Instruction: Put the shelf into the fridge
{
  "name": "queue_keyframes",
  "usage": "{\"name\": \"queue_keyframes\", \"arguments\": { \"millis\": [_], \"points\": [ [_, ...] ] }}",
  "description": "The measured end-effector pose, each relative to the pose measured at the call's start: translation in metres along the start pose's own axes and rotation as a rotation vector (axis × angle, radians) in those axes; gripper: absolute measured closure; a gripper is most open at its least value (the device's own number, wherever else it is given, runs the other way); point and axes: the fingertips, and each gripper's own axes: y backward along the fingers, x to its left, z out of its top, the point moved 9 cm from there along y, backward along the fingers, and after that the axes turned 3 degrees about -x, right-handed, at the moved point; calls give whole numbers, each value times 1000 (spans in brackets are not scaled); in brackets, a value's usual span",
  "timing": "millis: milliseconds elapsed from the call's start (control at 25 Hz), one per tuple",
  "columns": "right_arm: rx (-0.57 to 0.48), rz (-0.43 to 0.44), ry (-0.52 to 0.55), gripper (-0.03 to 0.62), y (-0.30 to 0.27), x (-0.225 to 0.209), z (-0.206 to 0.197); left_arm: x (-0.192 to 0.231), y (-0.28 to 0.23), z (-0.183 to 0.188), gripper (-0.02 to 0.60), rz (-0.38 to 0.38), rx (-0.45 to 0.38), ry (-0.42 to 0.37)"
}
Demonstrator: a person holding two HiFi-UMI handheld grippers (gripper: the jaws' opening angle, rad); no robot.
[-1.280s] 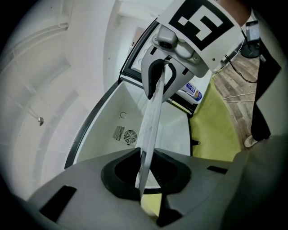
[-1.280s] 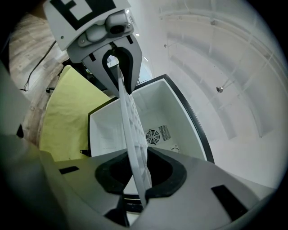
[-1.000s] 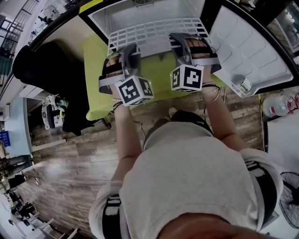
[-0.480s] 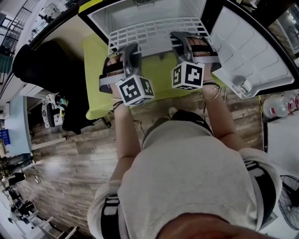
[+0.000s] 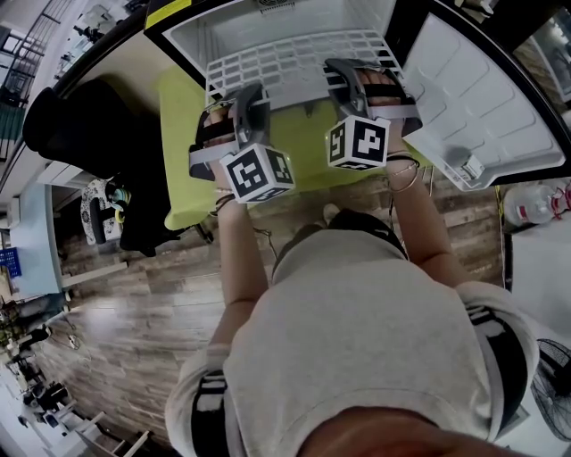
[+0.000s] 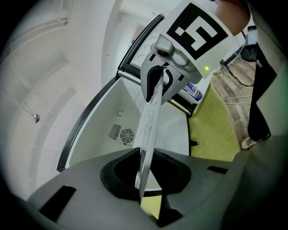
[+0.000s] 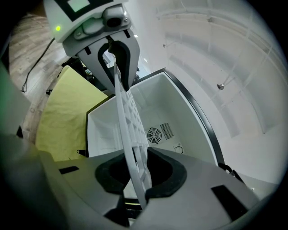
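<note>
Shelf (image 5: 294, 62), a white grid, is held flat at the mouth of the open fridge (image 5: 268, 20), with its far part already over the opening and its near edge toward the person. Its long axis runs across the fridge mouth, from side to side. The left gripper (image 5: 241, 100) and the right gripper (image 5: 361, 82) are each closed on this near edge, so the shelf reaches straight ahead from both toward the fridge's back wall. Both stand about equally near the fridge. I judge the coming move needs a level push inward, both sides together.
</note>
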Motion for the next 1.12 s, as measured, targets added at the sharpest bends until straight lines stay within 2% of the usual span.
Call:
{"name": "queue_keyframes", "arguments": {
  "millis": [360,1120],
  "points": [
    [-9,19,-11,513,-15,0,-8,-1,-14,-2,500,-19,0,26],
    [-13,21,-25,505,-54,-7,-19,8,-52,-9,494,-23,52,36]
  ]
}}
